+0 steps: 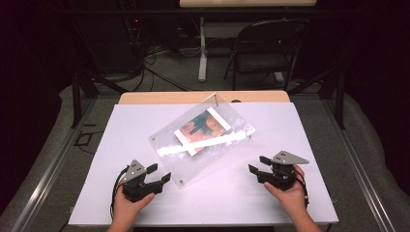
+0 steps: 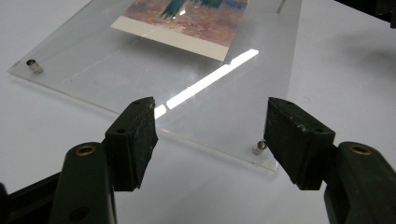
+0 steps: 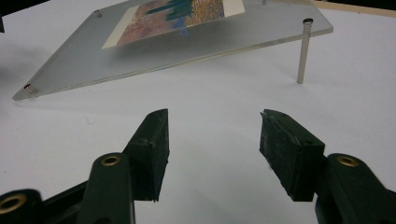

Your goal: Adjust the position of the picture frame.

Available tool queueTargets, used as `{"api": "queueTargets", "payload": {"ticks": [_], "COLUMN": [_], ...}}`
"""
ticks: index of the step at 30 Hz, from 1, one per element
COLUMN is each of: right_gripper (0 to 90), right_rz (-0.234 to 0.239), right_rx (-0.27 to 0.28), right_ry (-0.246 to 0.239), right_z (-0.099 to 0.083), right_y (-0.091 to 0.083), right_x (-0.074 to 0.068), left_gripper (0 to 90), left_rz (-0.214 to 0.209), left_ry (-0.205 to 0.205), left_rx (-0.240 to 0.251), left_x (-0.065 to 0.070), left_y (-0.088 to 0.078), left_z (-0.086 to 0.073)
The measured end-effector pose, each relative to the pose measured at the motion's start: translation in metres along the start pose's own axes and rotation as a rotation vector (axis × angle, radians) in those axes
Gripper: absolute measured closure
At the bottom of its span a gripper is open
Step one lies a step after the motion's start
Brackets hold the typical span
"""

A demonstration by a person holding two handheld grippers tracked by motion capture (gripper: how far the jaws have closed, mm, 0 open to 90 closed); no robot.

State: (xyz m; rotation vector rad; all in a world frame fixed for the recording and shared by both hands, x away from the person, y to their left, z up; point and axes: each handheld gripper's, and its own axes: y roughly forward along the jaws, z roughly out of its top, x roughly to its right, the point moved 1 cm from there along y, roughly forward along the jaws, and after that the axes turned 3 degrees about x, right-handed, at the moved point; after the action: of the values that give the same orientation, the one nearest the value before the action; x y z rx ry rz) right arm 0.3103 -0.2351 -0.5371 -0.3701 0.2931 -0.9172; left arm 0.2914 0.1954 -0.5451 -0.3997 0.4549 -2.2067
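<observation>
- Approaching looks like the step in hand: both grippers sit short of the clear acrylic photo frame (image 1: 203, 142), which rests on the white table (image 1: 145, 208) with a colourful print (image 1: 202, 129) sandwiched inside.
- Left gripper (image 1: 157, 175) waits just beside the frame's near corner, jaws spread wide and empty, aimed at the edge by a metal corner stud (image 2: 259, 147).
- Right gripper (image 1: 257, 164) sits near the frame's right side, apart from it, jaws spread with nothing between them; ahead stands the frame's metal leg (image 3: 303, 51), propping that far corner up.
- Next move likely calls for easing the jaws onto the thin edge without sliding the frame.
</observation>
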Motion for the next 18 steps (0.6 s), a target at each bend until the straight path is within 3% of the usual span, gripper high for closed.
{"api": "queueTargets", "payload": {"ticks": [9,14,18], "right_gripper": [49.2,55.2,60.9], "right_rz": [-0.011,-0.015,-0.019], "right_rx": [-0.035,-0.036,-0.029], "right_ry": [-0.049,-0.061,-0.078], "right_z": [0.016,0.025,0.033], "right_y": [0.007,0.015,0.022], "right_x": [0.006,0.015,0.022], "left_gripper": [33.9,38.4,41.7], "left_rz": [0.013,-0.024,-0.026], "left_ry": [0.014,-0.012,-0.012], "left_rx": [0.02,0.014,0.034], "left_x": [0.002,0.002,0.007], "left_y": [0.004,0.009,0.014], "left_z": [0.031,0.044,0.052]}}
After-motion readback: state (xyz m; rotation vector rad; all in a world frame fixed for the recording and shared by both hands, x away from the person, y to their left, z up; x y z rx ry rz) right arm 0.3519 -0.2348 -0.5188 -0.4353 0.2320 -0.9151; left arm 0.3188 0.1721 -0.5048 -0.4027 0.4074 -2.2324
